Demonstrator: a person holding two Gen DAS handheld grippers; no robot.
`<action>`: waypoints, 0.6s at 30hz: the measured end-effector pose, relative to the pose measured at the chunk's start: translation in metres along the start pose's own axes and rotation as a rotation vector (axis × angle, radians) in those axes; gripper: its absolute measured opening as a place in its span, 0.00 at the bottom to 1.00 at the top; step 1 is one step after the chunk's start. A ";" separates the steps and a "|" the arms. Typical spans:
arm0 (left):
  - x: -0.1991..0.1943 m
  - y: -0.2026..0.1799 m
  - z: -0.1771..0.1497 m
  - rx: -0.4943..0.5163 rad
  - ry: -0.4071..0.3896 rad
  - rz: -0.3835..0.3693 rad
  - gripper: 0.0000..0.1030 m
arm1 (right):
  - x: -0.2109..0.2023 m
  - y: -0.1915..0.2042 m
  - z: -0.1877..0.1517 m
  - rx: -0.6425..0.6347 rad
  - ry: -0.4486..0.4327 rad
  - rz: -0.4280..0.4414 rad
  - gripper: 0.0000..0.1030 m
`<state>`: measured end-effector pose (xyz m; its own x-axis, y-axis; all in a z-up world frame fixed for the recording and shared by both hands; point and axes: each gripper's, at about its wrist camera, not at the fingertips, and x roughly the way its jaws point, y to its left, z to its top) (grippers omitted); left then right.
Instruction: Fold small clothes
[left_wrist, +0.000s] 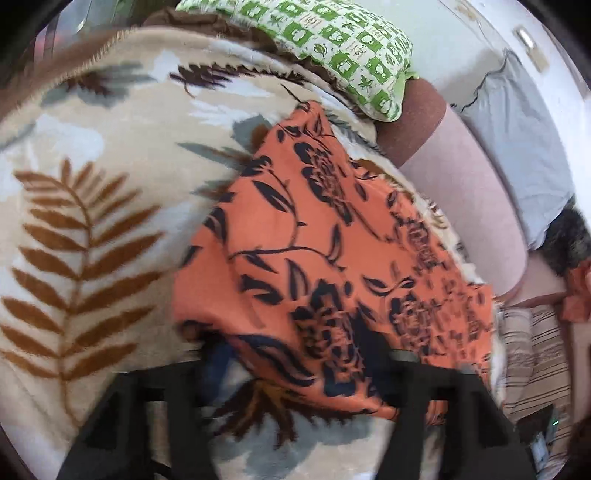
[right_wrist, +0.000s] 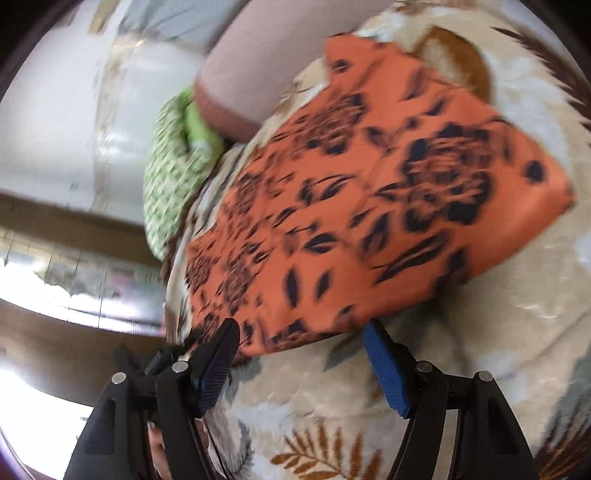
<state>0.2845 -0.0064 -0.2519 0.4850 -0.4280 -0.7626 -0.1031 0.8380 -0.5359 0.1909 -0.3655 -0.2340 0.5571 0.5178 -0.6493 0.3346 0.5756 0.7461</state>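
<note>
Orange cloth (left_wrist: 325, 240) with black floral print, spread flat on a beige fleece blanket (left_wrist: 92, 184) patterned with brown fern leaves. Green-and-white patterned pillow (left_wrist: 343, 48) beyond the cloth's far end. Left gripper (left_wrist: 295, 373) with jaws spread apart, cloth's near edge draped between them. Right gripper (right_wrist: 303, 354) also spread wide, blue pads (right_wrist: 384, 373) at the cloth's near hem, gripping nothing. No containers visible.

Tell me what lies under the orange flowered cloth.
The orange cloth lies on a beige leaf-print blanket, which shows all round its edges. Anything else beneath the cloth is covered. The left gripper's fingertips are hidden under its near edge.
</note>
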 end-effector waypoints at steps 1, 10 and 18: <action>0.003 0.001 0.000 -0.020 0.002 -0.013 0.80 | 0.003 0.006 -0.002 -0.026 0.003 0.001 0.70; 0.013 -0.003 0.006 0.008 -0.113 0.086 0.27 | -0.001 0.027 -0.004 -0.175 -0.112 -0.072 0.59; 0.017 -0.002 0.004 -0.044 -0.141 0.053 0.41 | 0.021 0.046 0.012 -0.271 -0.166 -0.114 0.17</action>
<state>0.2963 -0.0139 -0.2629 0.5950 -0.3291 -0.7333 -0.1685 0.8410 -0.5141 0.2272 -0.3361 -0.2115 0.6515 0.3429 -0.6767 0.2000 0.7828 0.5892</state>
